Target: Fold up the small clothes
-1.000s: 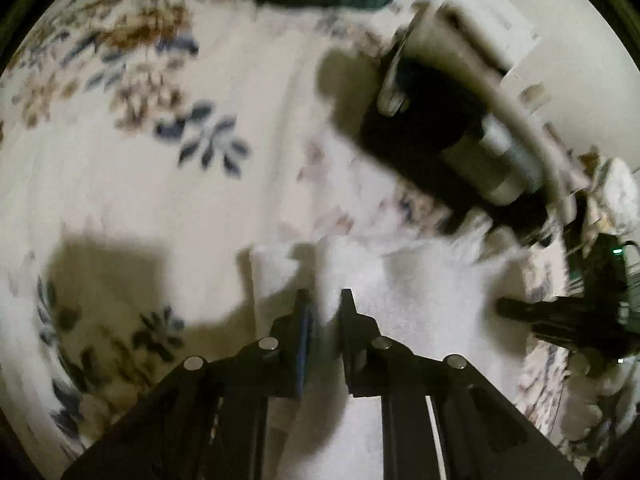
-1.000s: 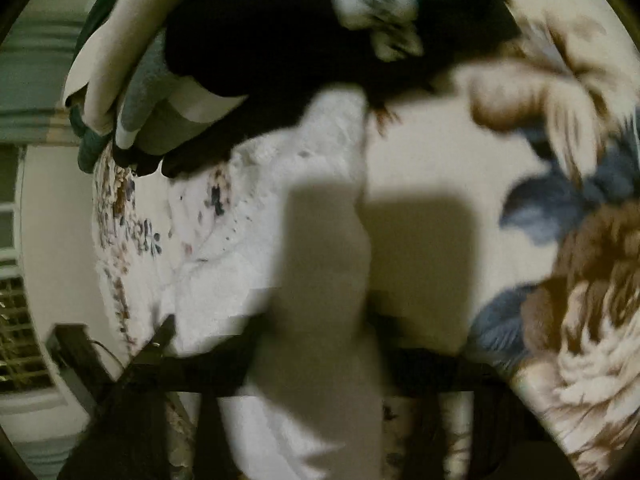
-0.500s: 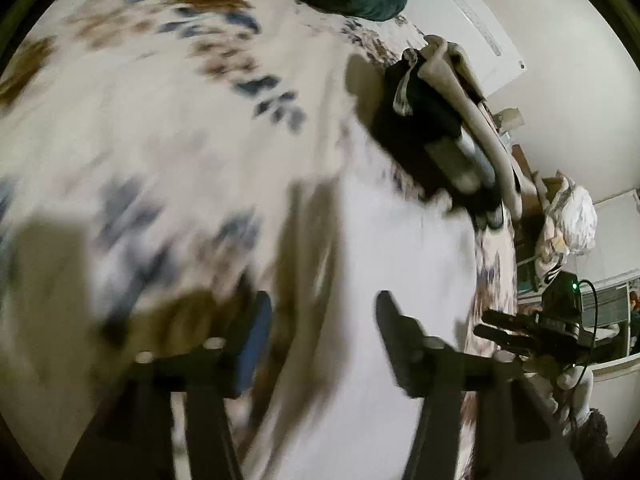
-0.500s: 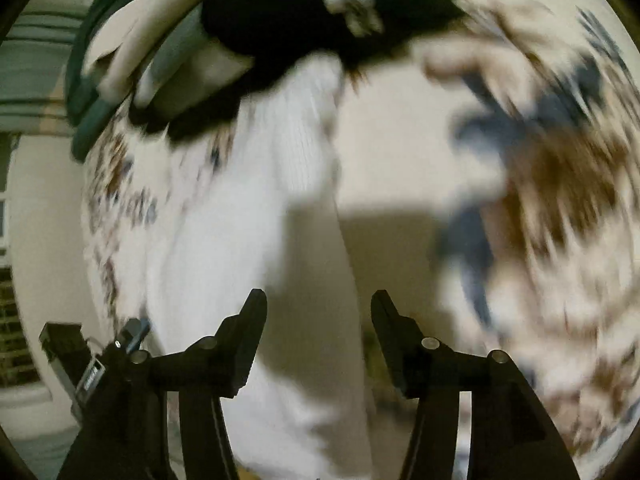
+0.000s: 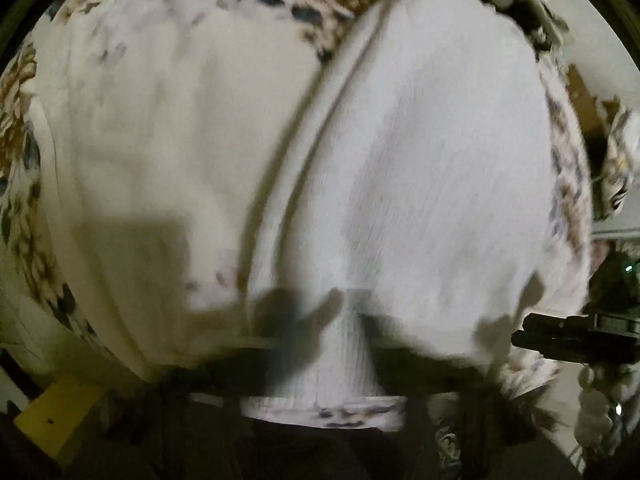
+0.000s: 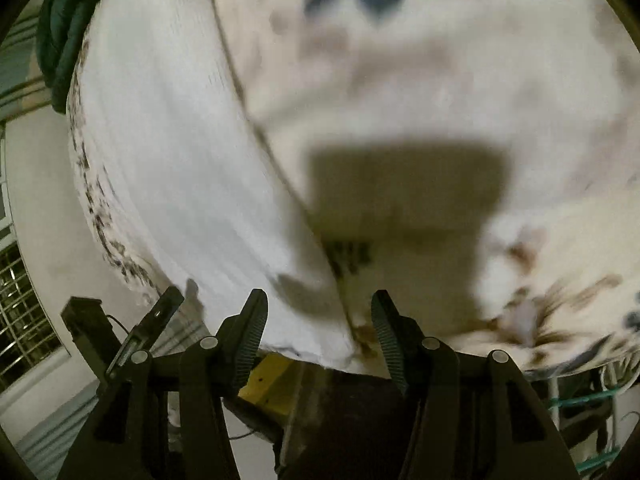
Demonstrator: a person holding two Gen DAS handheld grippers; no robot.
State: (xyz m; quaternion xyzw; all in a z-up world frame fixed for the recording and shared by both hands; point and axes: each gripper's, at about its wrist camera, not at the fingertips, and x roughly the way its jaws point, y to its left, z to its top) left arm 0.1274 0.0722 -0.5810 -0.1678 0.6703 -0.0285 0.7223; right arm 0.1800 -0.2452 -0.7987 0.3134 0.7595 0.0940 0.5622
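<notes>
Gripping a pinch of the white garment [image 5: 420, 168] near the bed's front edge, our left tongs [image 5: 348, 320] are clenched on a ribbed fold of it; the fold rises between the blurred dark fingers and bunches toward the cam. We judge that's so the cloth can be dragged or lifted w/o slipping.

The garment lies spread on the floral bedspread [image 5: 160, 100], w/ a long hem or seam running up its left side; it reaches almost to the bed edge. Flat like that, it's prob. laid out for the next fold.

Our right tongs [image 6: 318, 328] stand apart, grasping nothing. They hover over the garment's near corner [image 6: 312, 336], w/ the cloth edge and a strip of bedspread showing in the gap. Seems they're lined up to take that corner so both ends move together. Both views are motion-blurred, so details stay soft.
</notes>
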